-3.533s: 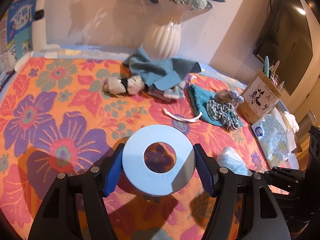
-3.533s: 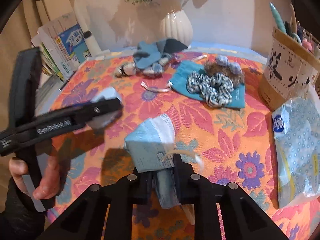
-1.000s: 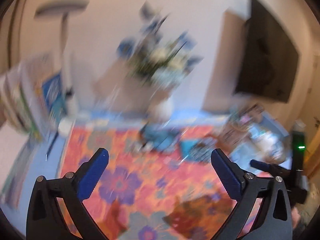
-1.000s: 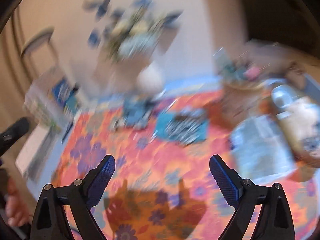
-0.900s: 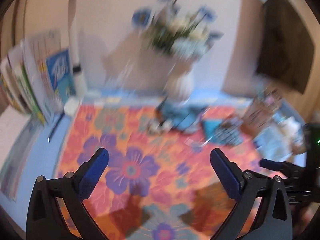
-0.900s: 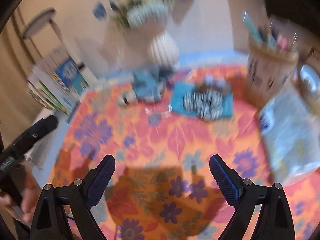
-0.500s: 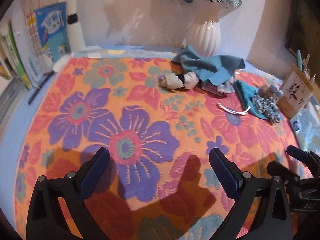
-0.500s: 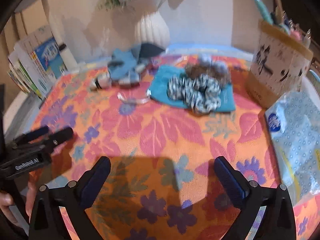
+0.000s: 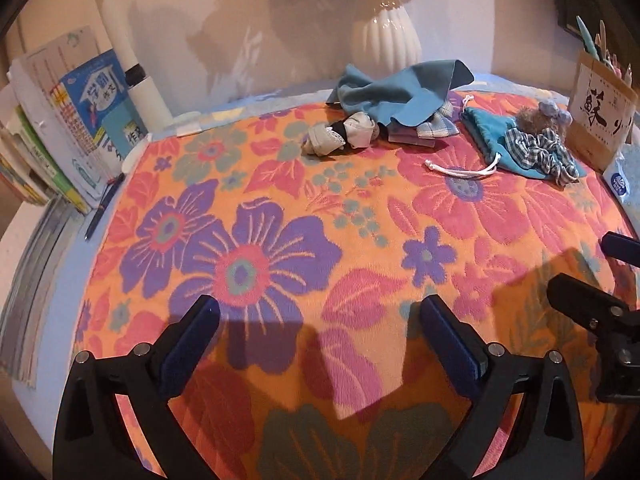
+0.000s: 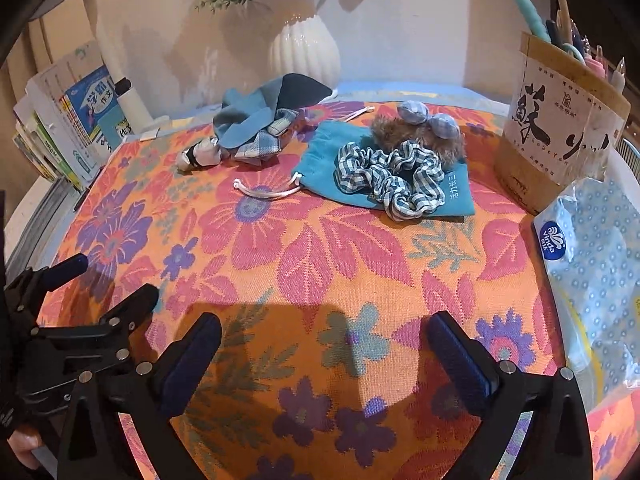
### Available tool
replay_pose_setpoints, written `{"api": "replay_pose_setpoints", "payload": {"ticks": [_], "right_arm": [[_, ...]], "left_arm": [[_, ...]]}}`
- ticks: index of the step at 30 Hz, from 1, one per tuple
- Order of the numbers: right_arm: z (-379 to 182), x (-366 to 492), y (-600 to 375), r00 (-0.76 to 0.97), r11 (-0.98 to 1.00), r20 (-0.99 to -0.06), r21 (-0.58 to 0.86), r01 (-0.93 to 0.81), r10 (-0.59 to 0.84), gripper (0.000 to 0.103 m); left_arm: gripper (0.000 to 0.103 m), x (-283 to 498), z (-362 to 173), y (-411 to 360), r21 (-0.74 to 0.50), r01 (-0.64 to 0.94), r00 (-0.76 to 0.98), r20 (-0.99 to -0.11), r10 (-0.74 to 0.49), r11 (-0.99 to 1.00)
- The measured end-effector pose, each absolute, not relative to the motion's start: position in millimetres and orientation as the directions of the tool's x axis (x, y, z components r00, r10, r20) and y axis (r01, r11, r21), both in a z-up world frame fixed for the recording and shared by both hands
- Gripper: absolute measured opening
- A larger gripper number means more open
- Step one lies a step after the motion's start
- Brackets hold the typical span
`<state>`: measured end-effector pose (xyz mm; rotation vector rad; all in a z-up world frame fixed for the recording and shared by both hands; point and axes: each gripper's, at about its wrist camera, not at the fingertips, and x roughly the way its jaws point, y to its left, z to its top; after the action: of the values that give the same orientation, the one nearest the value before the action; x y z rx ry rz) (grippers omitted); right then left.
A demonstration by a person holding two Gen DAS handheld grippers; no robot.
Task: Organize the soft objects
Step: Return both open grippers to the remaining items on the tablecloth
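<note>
Floral orange cloth (image 10: 320,264) covers the tabletop, with a white vase (image 10: 304,54) against the far wall. Left gripper (image 9: 318,332) and right gripper (image 10: 324,344) hover low over the near cloth, each with fingers spread wide apart and holding nothing. At the far side, a checked scrunchie (image 10: 390,182) lies on a teal drawstring pouch (image 10: 320,168), just beside a blue cloth heap (image 10: 256,124) and a rolled sock (image 9: 340,138).
</note>
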<state>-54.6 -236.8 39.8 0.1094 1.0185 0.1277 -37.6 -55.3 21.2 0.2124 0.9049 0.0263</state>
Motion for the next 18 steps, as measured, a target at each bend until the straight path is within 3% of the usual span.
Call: {"api": "replay_pose_setpoints", "payload": {"ticks": [9,18], "right_arm": [[39,-54,-236,0.516,0.988,-0.843,0.144,-0.059,0.154,0.103],[38,-52,-235,0.518,0.988,-0.842,0.141,-0.063,0.153,0.103]], "left_arm": [[0.1,-75,21,-67,0.239,0.137,0.627,-0.772,0.103,0.961],[0.1,-71,28,-52,0.108,0.147,0.608,-0.794,-0.003,0.983]]}}
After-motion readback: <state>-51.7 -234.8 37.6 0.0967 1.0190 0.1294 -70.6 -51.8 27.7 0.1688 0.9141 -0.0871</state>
